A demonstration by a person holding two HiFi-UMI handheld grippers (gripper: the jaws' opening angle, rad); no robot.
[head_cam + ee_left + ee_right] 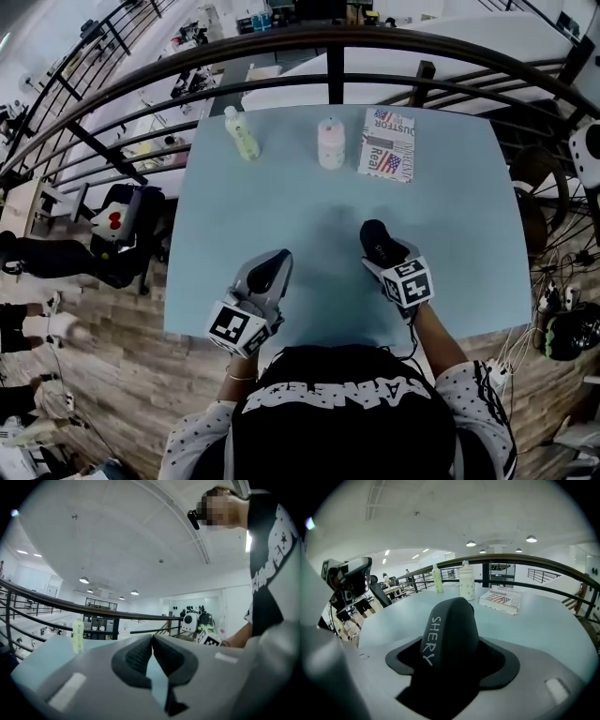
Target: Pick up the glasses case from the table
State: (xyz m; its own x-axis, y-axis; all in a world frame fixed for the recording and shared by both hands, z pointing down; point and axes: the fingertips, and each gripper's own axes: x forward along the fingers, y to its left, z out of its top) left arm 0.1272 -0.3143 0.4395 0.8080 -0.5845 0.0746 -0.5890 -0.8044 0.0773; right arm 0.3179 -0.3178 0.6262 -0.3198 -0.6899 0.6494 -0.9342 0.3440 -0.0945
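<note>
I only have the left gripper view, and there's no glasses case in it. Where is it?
Observer: The black glasses case is clamped between the jaws of the right hand-held gripper, over the near half of the table.
Operator: Anything crowding it there?
Observer: No. The nearest things, a white bottle and a flag-printed box, stand apart from it at the far edge.

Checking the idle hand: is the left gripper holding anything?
No, the left gripper has its jaws closed against each other with nothing between them.
</note>
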